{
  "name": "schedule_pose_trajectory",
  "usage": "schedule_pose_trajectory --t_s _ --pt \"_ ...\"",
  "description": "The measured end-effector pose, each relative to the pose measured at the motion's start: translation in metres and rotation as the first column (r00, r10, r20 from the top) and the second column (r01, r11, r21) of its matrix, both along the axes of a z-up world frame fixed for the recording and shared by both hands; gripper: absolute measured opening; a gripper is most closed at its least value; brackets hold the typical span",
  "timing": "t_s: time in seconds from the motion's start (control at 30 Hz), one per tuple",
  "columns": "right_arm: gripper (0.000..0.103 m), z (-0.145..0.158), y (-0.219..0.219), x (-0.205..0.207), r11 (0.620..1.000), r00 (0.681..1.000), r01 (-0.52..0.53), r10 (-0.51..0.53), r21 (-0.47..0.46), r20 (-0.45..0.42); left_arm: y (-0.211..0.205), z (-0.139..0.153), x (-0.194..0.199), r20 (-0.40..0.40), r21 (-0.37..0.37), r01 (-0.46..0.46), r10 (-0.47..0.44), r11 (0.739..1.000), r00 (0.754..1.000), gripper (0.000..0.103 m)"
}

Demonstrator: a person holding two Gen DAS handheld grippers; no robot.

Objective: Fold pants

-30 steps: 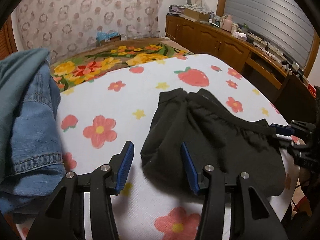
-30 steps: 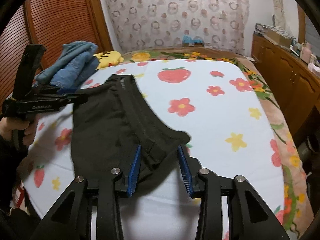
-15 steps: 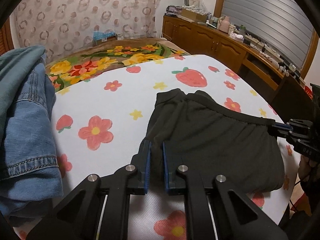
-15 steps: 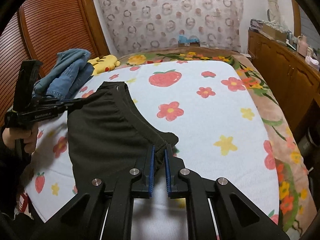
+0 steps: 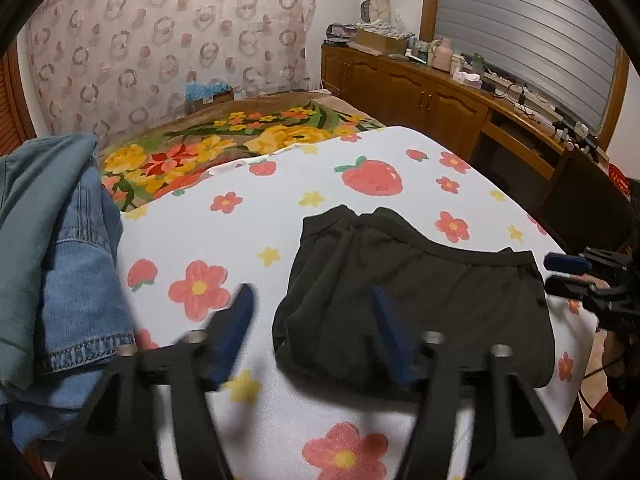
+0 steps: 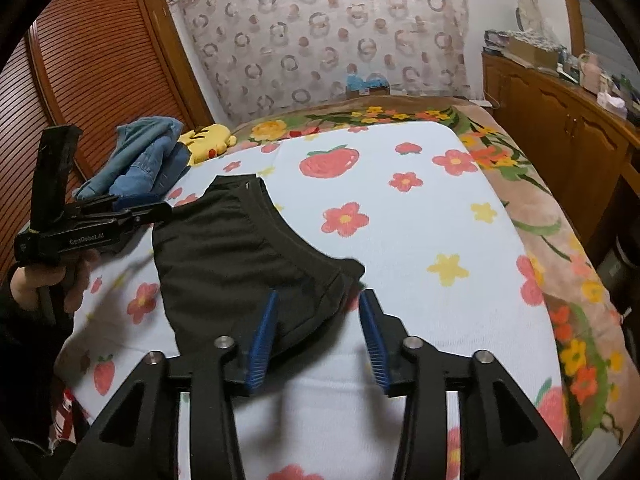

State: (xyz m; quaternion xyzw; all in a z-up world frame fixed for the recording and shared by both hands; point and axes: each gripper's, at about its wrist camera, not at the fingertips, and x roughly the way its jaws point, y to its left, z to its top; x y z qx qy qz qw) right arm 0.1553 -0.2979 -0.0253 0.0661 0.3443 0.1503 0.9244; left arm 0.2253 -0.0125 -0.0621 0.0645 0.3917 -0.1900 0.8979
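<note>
The soft, floppy black cloth pants (image 5: 416, 300) lie folded on the bed's white flower-print sheet (image 5: 248, 224), light and bendy, best pinched at the corners; both the left gripper (image 5: 312, 320) and right gripper (image 6: 318, 320) have fingers spread, holding nothing.

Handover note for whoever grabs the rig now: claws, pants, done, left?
Left claw: open, empty, at the near-left corner of the black pants.
Right claw: open, empty, over the pants' near-right corner.
Pants lie folded in a compact bundle on the strawberry-print sheet; a denim pile sits to their left.
Done: pants folded and lying free of both claws.
Left: possibly one more fold or smoothing; judge on takeover.
</note>
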Motion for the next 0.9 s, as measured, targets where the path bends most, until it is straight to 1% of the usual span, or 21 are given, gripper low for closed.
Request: schedule_pose_trajectory --t_s 0.07,0.2,0.33,0.57,0.63,0.67,0.73,0.77,0.83,0.87,0.9 --pt "0.051 -0.001 0.000 -0.004 1.000 1.000 0.015 -0.015 0.011 -0.009 -0.001 0.001 0.002 0.002 -0.004 0.008 -0.008 1.000 1.000 0.080" --pt "0.055 -0.005 -0.001 -0.009 0.999 0.999 0.042 -0.041 0.033 -0.032 -0.003 -0.003 0.010 -0.016 -0.001 0.023 -0.023 1.000 1.000 0.080" --pt "0.055 -0.010 0.002 -0.011 0.997 0.997 0.059 -0.056 0.048 -0.052 -0.006 -0.010 0.020 -0.034 0.018 0.036 -0.036 0.999 0.999 0.080" --pt "0.056 -0.014 0.004 -0.006 0.995 0.995 0.061 -0.054 0.083 -0.078 -0.003 -0.023 0.039 -0.102 0.011 0.041 -0.040 0.999 0.994 0.080" --pt "0.056 -0.015 0.005 -0.003 0.994 0.995 0.063 -0.055 0.087 -0.085 -0.005 -0.025 0.042 -0.121 0.004 0.056 -0.056 0.998 0.991 0.080" --pt "0.056 -0.017 0.005 -0.001 0.994 0.994 0.064 -0.055 0.088 -0.091 -0.006 -0.026 0.044 -0.129 0.000 0.068 -0.067 0.998 0.989 0.076" --pt "0.056 -0.019 0.005 0.003 0.993 0.993 0.069 -0.059 0.095 -0.103 -0.010 -0.029 0.046 -0.143 0.000 0.085 -0.084 0.996 0.986 0.073" --pt "0.056 -0.019 0.005 0.004 0.993 0.993 0.073 -0.064 0.097 -0.099 -0.011 -0.030 0.047 -0.150 -0.002 0.093 -0.093 0.996 0.984 0.067" --pt "0.056 -0.018 0.005 0.006 0.992 0.993 0.076 -0.066 0.103 -0.102 -0.014 -0.032 0.051 -0.162 0.000 0.102 -0.100 0.995 0.982 0.062" --pt "0.056 -0.018 0.005 0.007 0.991 0.993 0.076 -0.065 0.107 -0.102 -0.014 -0.033 0.052 -0.167 -0.001 0.105 -0.104 0.994 0.980 0.056" --pt "0.056 -0.018 0.005 0.008 0.991 0.993 0.078 -0.067 0.110 -0.101 -0.016 -0.035 0.053 -0.176 -0.009 0.113 -0.113 0.994 0.978 0.054"
